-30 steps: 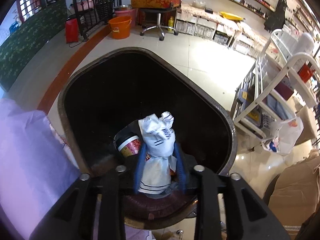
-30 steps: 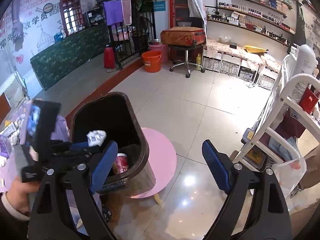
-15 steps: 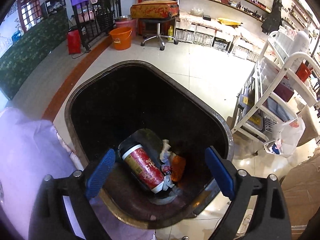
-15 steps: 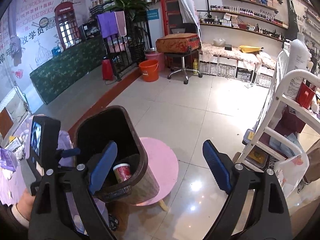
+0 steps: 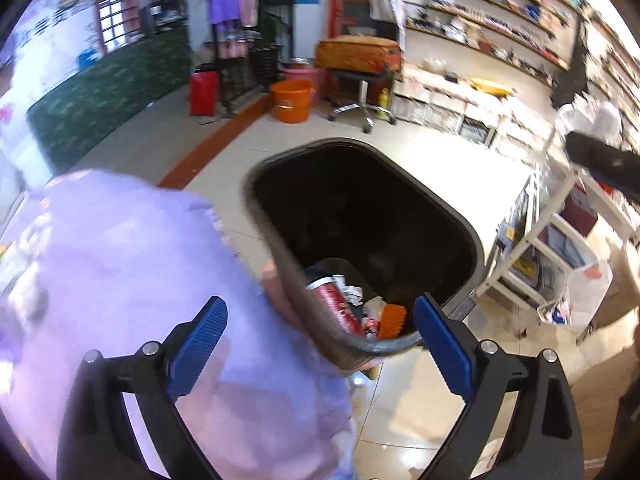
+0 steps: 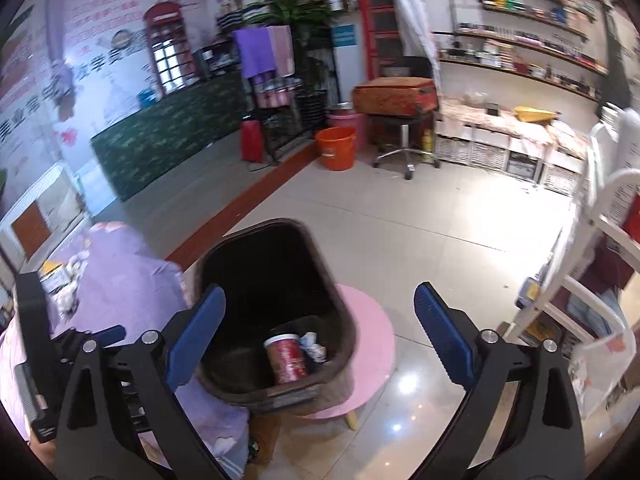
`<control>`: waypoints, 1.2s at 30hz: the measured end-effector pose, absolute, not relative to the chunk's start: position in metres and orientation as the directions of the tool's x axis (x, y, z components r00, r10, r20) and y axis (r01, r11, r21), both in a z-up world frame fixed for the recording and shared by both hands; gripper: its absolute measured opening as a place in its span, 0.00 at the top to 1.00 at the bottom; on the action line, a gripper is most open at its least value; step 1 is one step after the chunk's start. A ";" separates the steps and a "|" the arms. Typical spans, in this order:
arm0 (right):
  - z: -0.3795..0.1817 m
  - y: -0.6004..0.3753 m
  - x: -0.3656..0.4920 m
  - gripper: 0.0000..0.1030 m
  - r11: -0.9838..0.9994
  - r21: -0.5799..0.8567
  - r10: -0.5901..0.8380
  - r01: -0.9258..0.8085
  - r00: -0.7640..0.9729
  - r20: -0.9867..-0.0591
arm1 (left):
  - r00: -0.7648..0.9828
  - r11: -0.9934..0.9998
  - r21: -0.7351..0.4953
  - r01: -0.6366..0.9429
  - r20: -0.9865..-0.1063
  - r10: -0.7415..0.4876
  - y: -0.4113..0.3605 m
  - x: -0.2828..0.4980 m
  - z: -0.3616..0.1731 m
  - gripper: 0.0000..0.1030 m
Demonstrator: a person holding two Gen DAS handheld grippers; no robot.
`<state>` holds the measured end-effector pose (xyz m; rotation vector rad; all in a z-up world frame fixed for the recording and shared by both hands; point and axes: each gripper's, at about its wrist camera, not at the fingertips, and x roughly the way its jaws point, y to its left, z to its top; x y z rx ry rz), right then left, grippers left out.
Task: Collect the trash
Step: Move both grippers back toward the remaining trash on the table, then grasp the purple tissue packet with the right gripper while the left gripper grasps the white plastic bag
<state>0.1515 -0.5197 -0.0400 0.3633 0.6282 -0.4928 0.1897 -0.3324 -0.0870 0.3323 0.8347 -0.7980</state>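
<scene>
A dark oval trash bin (image 5: 360, 200) stands on a pink stool (image 6: 372, 344). At its bottom lie a red paper cup (image 5: 338, 306), crumpled white wrappers (image 5: 354, 292) and an orange piece (image 5: 392, 320). My left gripper (image 5: 320, 346) hangs above the bin's near rim and the purple cloth, its jaws opening with nothing between them. My right gripper (image 6: 320, 338) hovers over the bin (image 6: 260, 272), where the cup (image 6: 286, 360) and wrapper (image 6: 314, 346) show. Its jaws are also opening and hold nothing.
A purple-covered table (image 5: 120, 280) with small items (image 6: 64, 276) sits left of the bin. A white rack (image 5: 560, 240) with a plastic bag (image 5: 580, 292) stands to the right. An orange bucket (image 6: 336, 148) and a swivel stool (image 6: 404, 136) are far back on the tiled floor.
The left gripper opened and let go of the white wrapper, which dropped into the bin. It then drew back and left over the purple cloth. The right jaws widened a little.
</scene>
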 end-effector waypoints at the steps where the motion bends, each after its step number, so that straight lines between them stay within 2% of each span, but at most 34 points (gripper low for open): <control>1: -0.041 -0.513 0.160 0.09 0.840 0.184 -0.295 0.511 0.713 -0.636 | 0.424 0.687 -0.044 0.725 -0.758 -0.496 -0.318 0.190 -0.084 0.09; 6: -0.049 -0.473 0.197 0.09 0.907 0.201 -0.155 0.370 0.737 -0.658 | 0.495 0.781 -0.068 0.621 -0.739 -0.457 -0.253 0.196 -0.079 0.08; 12: -0.063 -0.397 0.242 0.09 0.970 0.200 0.036 0.140 0.727 -0.686 | 0.592 0.891 -0.020 0.453 -0.741 -0.318 -0.176 0.208 -0.079 0.08; 16: -0.076 -0.341 0.266 0.09 0.977 0.212 0.170 -0.024 0.687 -0.706 | 0.606 0.933 -0.033 0.358 -0.752 -0.259 -0.123 0.215 -0.080 0.08; 20: -0.081 -0.290 0.288 0.09 0.967 0.205 0.255 -0.153 0.653 -0.714 | 0.633 0.963 -0.004 0.270 -0.753 -0.181 -0.075 0.216 -0.081 0.08; 30: -0.073 -0.182 0.372 0.09 0.903 0.106 0.360 -0.417 0.600 -0.714 | 0.644 0.991 0.015 0.135 -0.761 -0.076 0.025 0.234 -0.083 0.07; 36: -0.068 -0.124 0.428 0.15 0.856 -0.002 0.360 -0.518 0.597 -0.717 | 0.643 0.994 0.019 0.104 -0.764 -0.052 0.056 0.239 -0.082 0.07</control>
